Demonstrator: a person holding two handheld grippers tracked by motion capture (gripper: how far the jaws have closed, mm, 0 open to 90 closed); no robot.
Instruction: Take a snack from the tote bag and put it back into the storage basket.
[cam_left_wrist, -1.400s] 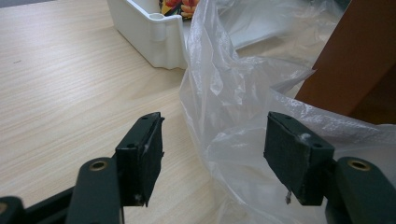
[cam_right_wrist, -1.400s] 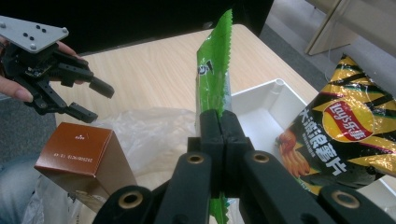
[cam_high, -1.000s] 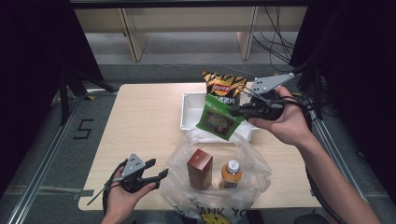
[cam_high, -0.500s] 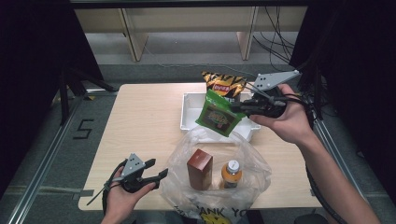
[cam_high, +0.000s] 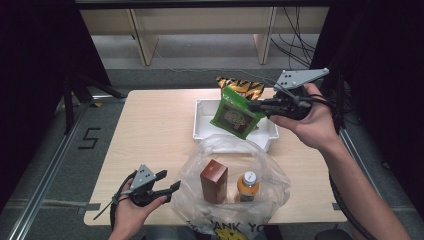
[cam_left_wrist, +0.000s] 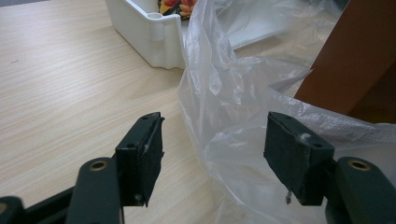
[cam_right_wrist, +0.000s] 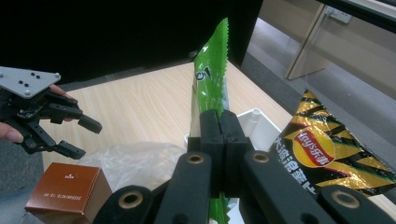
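Observation:
My right gripper (cam_high: 256, 106) is shut on a green snack bag (cam_high: 233, 112), which hangs in the air above the white tray (cam_high: 202, 125). In the right gripper view the green snack bag (cam_right_wrist: 210, 88) stands edge-on between the closed jaws. A clear plastic bag (cam_high: 226, 150) lies open near the table's front, with a brown box (cam_high: 214, 180) and an orange bottle (cam_high: 247, 186) inside. My left gripper (cam_high: 171, 181) rests open at the front left, its jaws at the plastic bag's (cam_left_wrist: 233, 93) left edge. The brown box (cam_left_wrist: 355, 56) shows through the film.
A black-and-yellow chip bag (cam_high: 243, 85) leans at the tray's far side; the chip bag (cam_right_wrist: 322, 149) also lies right of my right jaws. The wooden table (cam_high: 150, 130) has bare surface on its left half. Dark frames and cables flank the table.
My right gripper has lifted the green snack bag a little higher and further right over the tray. The left gripper has stayed in place.

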